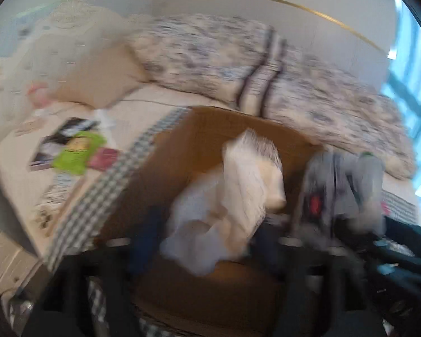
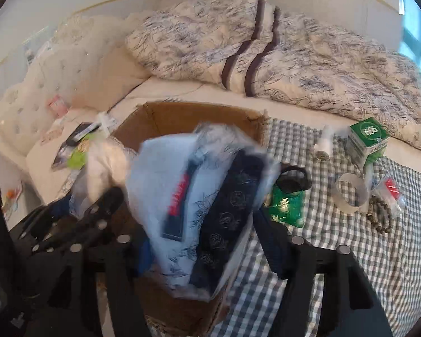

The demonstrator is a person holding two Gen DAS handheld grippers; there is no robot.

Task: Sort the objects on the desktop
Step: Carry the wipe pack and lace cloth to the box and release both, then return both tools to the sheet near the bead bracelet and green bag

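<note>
Blurred white plastic bag [image 1: 227, 196] between the jaws, above cardboard box [image 1: 199, 140].

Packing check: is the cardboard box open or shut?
Open: the cardboard box shows its bare brown inside, with nothing covering the top.

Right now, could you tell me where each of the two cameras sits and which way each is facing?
Left wrist: rides the left gripper, looking down and forward into the cardboard box on the bed; its dark fingers flank a blurred white bag; the other gripper shows at the right.
Right wrist: rides the right gripper, facing the box and the checked cloth with the tape roll and green box; its fingers frame a patterned bag.
Shared: box, checked cloth, floral quilt.
</note>
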